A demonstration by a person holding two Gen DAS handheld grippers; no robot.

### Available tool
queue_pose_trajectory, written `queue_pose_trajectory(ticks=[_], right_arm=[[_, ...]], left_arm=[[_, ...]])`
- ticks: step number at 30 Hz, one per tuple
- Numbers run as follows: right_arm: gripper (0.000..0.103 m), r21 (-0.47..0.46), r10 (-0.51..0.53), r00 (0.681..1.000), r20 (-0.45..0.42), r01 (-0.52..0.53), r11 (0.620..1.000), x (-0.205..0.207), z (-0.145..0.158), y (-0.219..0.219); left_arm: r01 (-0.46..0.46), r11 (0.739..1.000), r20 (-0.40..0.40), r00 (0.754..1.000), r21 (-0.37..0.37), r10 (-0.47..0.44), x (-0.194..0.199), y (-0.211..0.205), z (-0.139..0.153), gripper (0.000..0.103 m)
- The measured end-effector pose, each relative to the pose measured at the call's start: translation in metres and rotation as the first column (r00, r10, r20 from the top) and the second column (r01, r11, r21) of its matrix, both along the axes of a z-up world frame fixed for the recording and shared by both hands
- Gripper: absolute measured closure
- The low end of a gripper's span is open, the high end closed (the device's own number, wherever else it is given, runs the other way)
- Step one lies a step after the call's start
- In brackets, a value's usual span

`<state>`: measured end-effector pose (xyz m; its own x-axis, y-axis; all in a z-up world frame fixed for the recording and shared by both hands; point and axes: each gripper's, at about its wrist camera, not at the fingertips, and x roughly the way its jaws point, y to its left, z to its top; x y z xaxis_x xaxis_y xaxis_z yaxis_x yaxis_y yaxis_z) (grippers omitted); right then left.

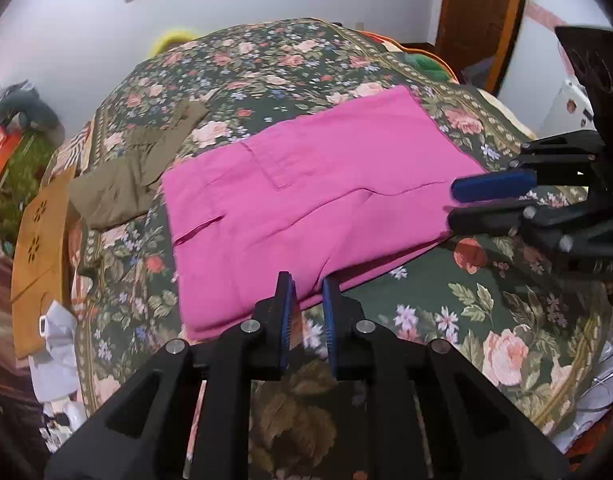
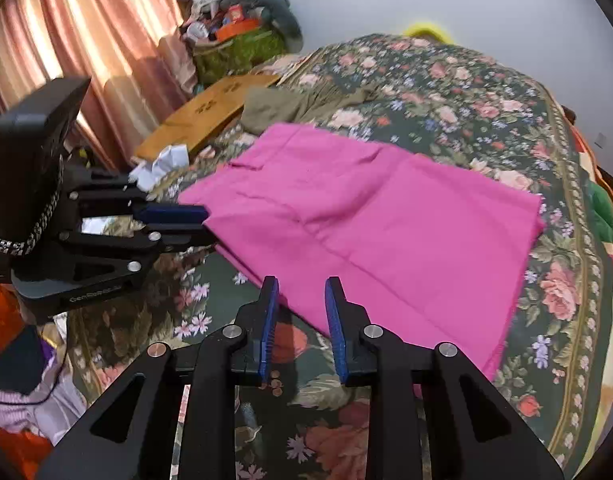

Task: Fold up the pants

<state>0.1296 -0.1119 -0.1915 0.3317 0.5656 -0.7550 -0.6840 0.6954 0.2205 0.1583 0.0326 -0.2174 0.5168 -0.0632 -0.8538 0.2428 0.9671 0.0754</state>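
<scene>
Pink cotton pants (image 1: 306, 208) lie folded into a flat rectangle on a dark green floral bedspread (image 1: 486, 320); in the left wrist view a pocket seam and a slit show on the top layer. The left gripper (image 1: 308, 312) sits at the near edge of the pants, its blue-padded fingers (image 1: 288, 308) standing a narrow gap apart with nothing between them, the tips over the hem. At the right of this view the right gripper (image 1: 486, 200) reaches in sideways near the pants' right edge, its fingers parted and gripping nothing. An olive-brown crumpled garment (image 1: 122, 184) lies just beside the pants on the far left, and a mustard-yellow cloth (image 1: 38, 256) hangs at the bed's edge.

In the right wrist view the pants (image 2: 386, 232) spread across the middle of the bedspread (image 2: 566, 320). The right gripper (image 2: 300, 320) is at the near hem, fingers (image 2: 334, 320) moderately apart and empty. The left gripper (image 2: 186, 224) comes in from the left, its tips at the pants' left corner, slightly parted. Pink curtains (image 2: 66, 40) hang behind, beside a heap of clutter (image 2: 238, 20).
</scene>
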Motion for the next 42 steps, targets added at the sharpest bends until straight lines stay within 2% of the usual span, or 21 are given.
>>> queue_pose_trajectory(ticks=[5,8,10,12,17,18,20,21,22,26,28,30,34,42], right_arm=[[0.070,0.045,-0.068,0.997,0.024,0.067,0.997,0.004,0.012,-0.014],[0.068,0.069,-0.117,0.993,0.002,0.117,0.991,0.013,0.011,-0.020],[0.068,0.079,-0.151,0.988,-0.032,0.153,0.985,0.019,0.006,-0.021],[0.067,0.085,-0.159,0.984,-0.082,0.166,0.982,0.024,0.000,-0.019],[0.067,0.042,-0.150,0.981,-0.125,0.156,0.987,0.029,-0.015,-0.009],[0.067,0.030,-0.147,0.980,-0.133,0.153,0.988,0.029,-0.019,-0.009],[0.066,0.006,-0.142,0.977,-0.160,0.145,0.989,0.031,-0.028,-0.007],[0.062,0.004,-0.145,0.976,-0.162,0.147,0.989,0.031,-0.030,-0.009],[0.057,0.004,-0.150,0.976,-0.156,0.152,0.988,0.030,-0.031,-0.012],[0.056,-0.001,-0.164,0.975,-0.150,0.166,0.986,0.029,-0.034,-0.026],[0.055,-0.002,-0.179,0.971,-0.157,0.181,0.984,0.029,-0.035,-0.034],[0.056,-0.003,-0.200,0.967,-0.159,0.202,0.979,0.028,-0.037,-0.043],[0.056,-0.005,-0.244,0.955,-0.171,0.247,0.969,0.025,-0.042,-0.064],[0.058,-0.064,-0.299,0.944,-0.141,0.293,0.954,0.017,-0.045,-0.090]], left_arm=[[-0.068,0.997,0.042,0.997,-0.021,0.069,-0.009,0.025,0.020,0.087],[-0.120,0.991,0.050,0.991,-0.053,0.122,-0.005,0.042,0.026,0.075],[-0.169,0.981,0.018,0.985,-0.094,0.171,0.005,0.054,0.024,0.061],[-0.201,0.968,-0.032,0.980,-0.149,0.198,0.016,0.063,0.018,0.054],[-0.244,0.941,-0.086,0.969,-0.234,0.230,0.035,0.065,0.002,0.054],[-0.232,0.944,-0.091,0.972,-0.233,0.217,0.038,0.062,-0.003,0.054],[-0.217,0.959,-0.098,0.975,-0.182,0.201,0.041,0.056,-0.012,0.054],[-0.207,0.969,-0.095,0.976,-0.136,0.195,0.041,0.052,-0.019,0.054],[-0.195,0.973,-0.088,0.979,-0.123,0.185,0.040,0.050,-0.023,0.053],[-0.179,0.980,-0.045,0.983,-0.083,0.176,0.031,0.051,-0.024,0.053],[-0.179,0.983,-0.025,0.984,-0.042,0.178,0.026,0.052,-0.025,0.048],[-0.179,0.982,-0.030,0.984,-0.062,0.177,0.023,0.057,-0.027,0.047],[-0.218,0.965,-0.065,0.976,-0.148,0.210,0.021,0.074,-0.030,0.044],[-0.220,0.968,-0.033,0.975,-0.123,0.218,0.018,0.067,-0.031,0.043]])
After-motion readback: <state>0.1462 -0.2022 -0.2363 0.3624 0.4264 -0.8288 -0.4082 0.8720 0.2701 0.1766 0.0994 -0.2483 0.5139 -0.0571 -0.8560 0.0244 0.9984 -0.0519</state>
